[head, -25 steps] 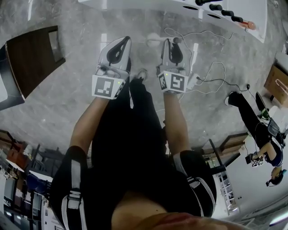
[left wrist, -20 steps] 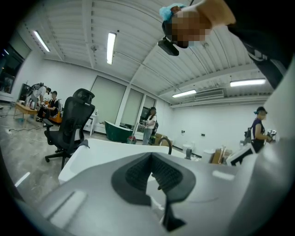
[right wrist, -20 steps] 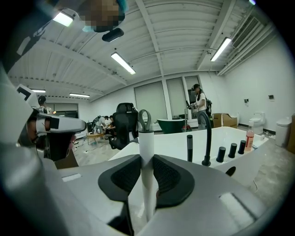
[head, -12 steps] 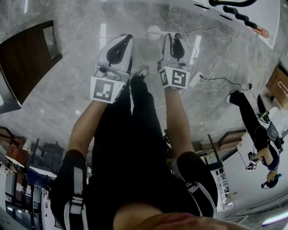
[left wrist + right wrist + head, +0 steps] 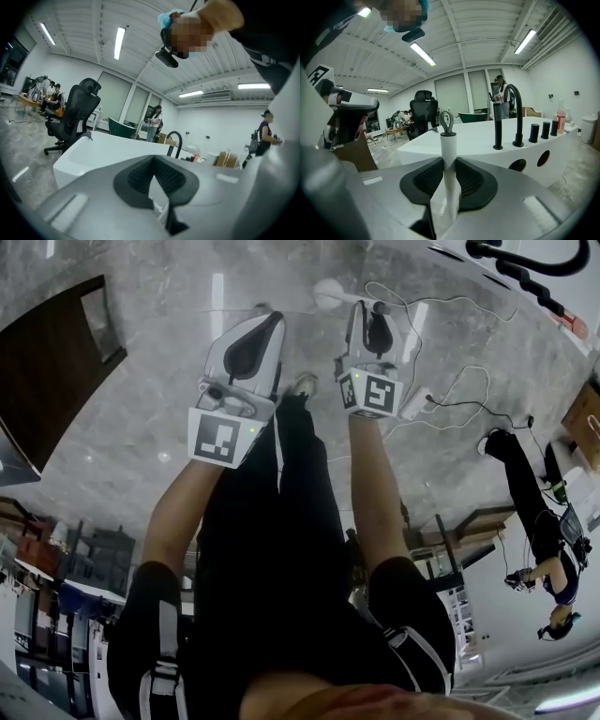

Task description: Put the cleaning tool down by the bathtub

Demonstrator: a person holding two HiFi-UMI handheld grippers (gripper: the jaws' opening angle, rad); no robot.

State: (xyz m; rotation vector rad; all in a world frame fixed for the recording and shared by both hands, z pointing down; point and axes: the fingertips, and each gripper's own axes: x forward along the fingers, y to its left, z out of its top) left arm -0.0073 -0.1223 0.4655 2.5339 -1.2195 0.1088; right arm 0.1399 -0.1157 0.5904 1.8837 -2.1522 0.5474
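The right gripper pinches the cleaning tool by its white handle, grey loop toward the bathtub just ahead. The left gripper is pressed together, empty. Released upright, the slim tool could topple and skid across the glossy floor.

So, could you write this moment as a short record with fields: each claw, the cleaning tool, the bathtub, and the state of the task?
left claw: pads together at the tips, nothing between them
right claw: shut on the cleaning tool
cleaning tool: white handle, grey loop at its far end, held upright
bathtub: white, ahead of both claws, with a black faucet on its rim
task: tool not yet put down
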